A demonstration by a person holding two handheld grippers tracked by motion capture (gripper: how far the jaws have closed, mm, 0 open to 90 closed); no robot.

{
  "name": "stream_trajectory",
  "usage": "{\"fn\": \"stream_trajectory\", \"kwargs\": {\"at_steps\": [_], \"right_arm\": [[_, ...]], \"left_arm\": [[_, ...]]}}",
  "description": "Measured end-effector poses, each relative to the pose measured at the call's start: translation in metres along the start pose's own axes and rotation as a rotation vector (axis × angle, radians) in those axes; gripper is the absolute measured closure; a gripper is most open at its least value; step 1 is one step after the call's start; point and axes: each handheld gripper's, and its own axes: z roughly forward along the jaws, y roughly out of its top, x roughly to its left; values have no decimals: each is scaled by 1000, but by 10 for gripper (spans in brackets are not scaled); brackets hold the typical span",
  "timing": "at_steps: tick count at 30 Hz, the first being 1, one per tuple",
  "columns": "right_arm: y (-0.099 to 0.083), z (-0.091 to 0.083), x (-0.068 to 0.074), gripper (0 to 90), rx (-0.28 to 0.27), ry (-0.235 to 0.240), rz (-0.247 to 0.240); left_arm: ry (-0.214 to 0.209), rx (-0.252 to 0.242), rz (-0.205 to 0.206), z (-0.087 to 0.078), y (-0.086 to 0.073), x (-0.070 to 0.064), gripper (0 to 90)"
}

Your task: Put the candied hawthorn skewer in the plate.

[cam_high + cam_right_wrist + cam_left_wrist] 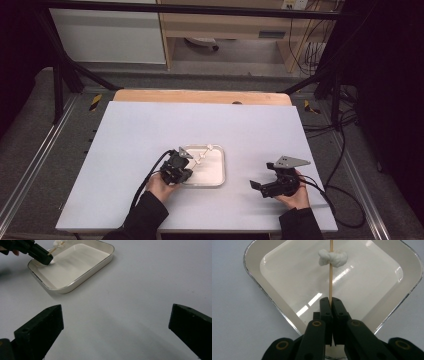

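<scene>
high view looks down from above; both gripper views sit low and close, apparently sharing the white tray [212, 172] [274, 302] [82, 267].

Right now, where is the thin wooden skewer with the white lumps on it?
The thin wooden skewer is clamped in the left gripper, held over the white rectangular tray at the table's middle in the high view; the right gripper is apart.

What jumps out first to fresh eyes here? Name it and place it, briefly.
The thin wooden skewer with a white lump threaded on it, pinched in the shut left gripper above the shallow white tray near the table's middle. To the right, the right gripper hangs wide open over the bare white table, holding nothing.
</scene>
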Motion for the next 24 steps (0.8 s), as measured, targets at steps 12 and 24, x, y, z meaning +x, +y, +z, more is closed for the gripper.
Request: {"fn": "stream_trajectory", "kwargs": {"at_steps": [12,24], "right_arm": [[-1,1,-1,2,-2,-1,7],[-1,-1,-3,2,-4,-6,20]], "left_arm": [[22,-23,51,-8,-3,-2,743],[-5,-138,-7,-39,-27,21,345]]}}
